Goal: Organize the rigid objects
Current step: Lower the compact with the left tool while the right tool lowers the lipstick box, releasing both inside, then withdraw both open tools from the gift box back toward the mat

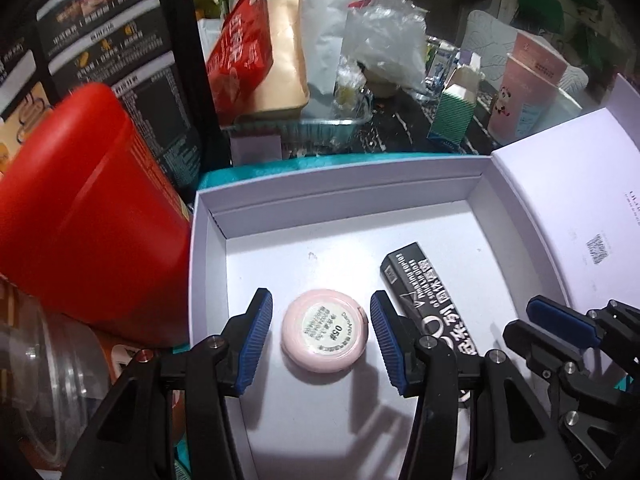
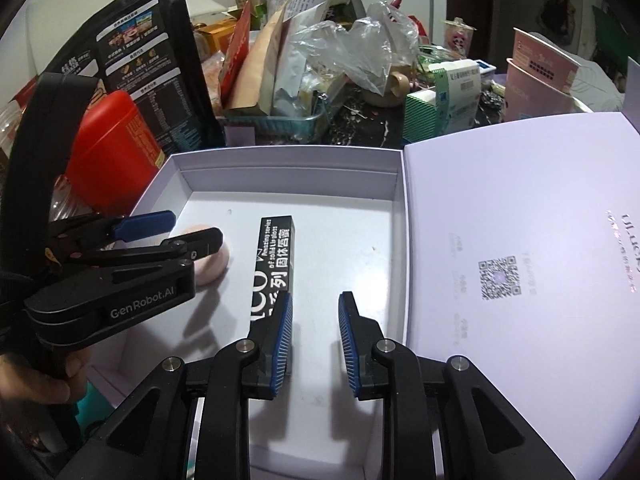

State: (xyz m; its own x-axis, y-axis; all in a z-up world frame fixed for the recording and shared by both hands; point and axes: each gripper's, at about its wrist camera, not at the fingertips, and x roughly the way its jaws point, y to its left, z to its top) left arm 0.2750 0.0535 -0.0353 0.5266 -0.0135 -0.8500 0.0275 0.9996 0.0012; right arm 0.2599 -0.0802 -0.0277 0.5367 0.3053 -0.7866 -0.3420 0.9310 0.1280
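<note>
Pink plastic forms the small round cosmetic jar (image 1: 324, 330), which is seen lying label-up on the floor of the shallow white cardboard box (image 1: 340, 192). Just beside it, also inside the box, a long black lip-gloss carton with white lettering (image 1: 424, 296) is laid flat. The jar is flanked by the blue-padded fingers of the left gripper (image 1: 322, 336), which are held apart with a gap on each side, so nothing is clamped. The fingers of the right gripper (image 2: 314, 344) are likewise held apart and empty over the bare box floor, with the left one right at the carton's near end; whether it touches cannot be told. A hand (image 2: 44, 376) is seen gripping the left tool's handle.

Two items are thus judged already placed, and plenty of box floor is left free. The box's white lid (image 2: 520, 240), printed with a QR code, is folded open on the right. A red canister (image 1: 88, 208) stands just left of the box. Beyond, the dark tabletop (image 1: 400, 128) is crowded with bags, packets and small cartons, so more sorting probably remains.
</note>
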